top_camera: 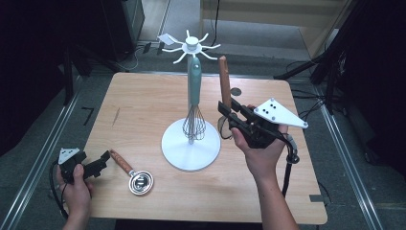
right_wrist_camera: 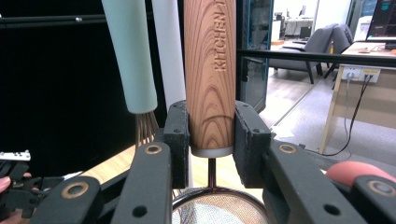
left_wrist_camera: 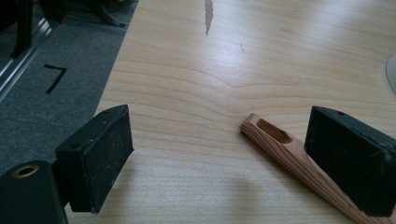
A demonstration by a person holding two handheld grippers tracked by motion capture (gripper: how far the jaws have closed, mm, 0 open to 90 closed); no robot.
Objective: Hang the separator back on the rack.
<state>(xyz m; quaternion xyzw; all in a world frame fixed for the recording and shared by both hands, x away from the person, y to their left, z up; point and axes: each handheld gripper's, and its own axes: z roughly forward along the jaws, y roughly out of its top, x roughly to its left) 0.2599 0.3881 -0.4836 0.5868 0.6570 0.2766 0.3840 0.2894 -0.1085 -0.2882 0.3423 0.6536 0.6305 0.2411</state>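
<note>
Right gripper [top_camera: 229, 111] raised above the counter's [top_camera: 143, 103] right half, clamped on a wooden handle [top_camera: 224, 81] held upright; in the right gripper view both pads [right_wrist_camera: 178, 135] pressed against the handle's [right_wrist_camera: 209, 70] lower end, lettering "KITCHEN" running up the wood, a thin metal stem and a mesh strainer [right_wrist_camera: 217, 207] hanging just below the jaws. Just beside it, a white stand [top_camera: 190, 143] near the counter's centre, round base flat on the wood, hooks fanned out at the top, a whisk [top_camera: 194, 96] with a pale green handle hanging from one of them.

Left gripper [top_camera: 101, 162] low at the front left corner, jaws wide apart, holding nothing. Steel measuring cup [top_camera: 140, 182] flat on the counter near the front edge, its wooden handle [top_camera: 121, 162] angled toward the left gripper. In the left gripper view, that handle's [left_wrist_camera: 280, 144] slotted tip just inside the right-hand jaw, contact not clear.
</note>
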